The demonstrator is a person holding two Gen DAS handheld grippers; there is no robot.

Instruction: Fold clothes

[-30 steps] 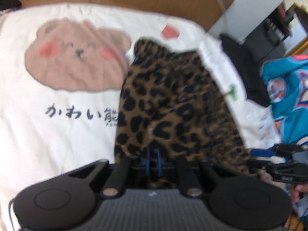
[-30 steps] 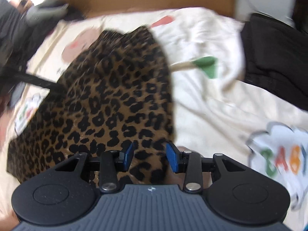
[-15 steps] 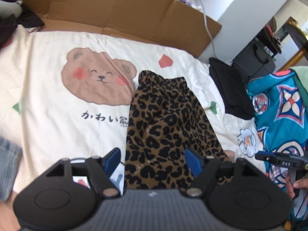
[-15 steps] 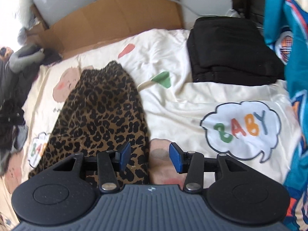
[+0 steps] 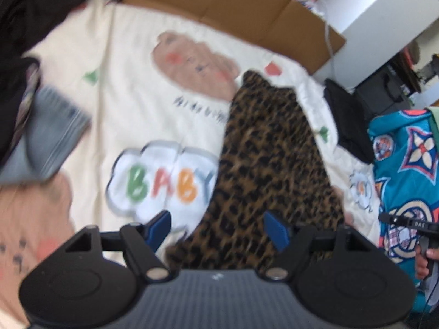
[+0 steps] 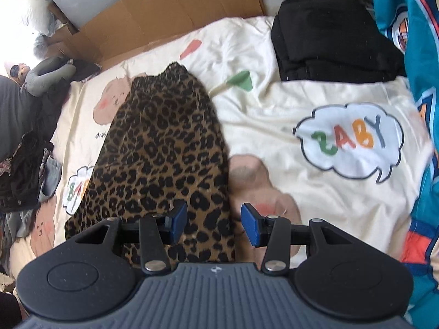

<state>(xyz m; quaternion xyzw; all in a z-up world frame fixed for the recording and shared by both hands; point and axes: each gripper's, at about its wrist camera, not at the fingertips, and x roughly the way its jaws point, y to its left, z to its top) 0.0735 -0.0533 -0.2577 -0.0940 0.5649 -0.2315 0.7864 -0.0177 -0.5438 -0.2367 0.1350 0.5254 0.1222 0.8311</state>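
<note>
Leopard-print garment (image 6: 162, 148) flat lengthwise on the cream bedsheet (image 6: 274, 104), half-folded. Left gripper (image 5: 218, 229) jaws wide, right gripper (image 6: 214, 222) jaws parted, both empty. Risk: pinching sheet along with hem, dragging the fold askew.

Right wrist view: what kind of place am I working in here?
Most likely a bedroom at home: a cream bedspread printed with bears and "BABY" clouds, the leopard-print garment laid out on it, a folded black garment nearby, and flattened cardboard behind.
</note>
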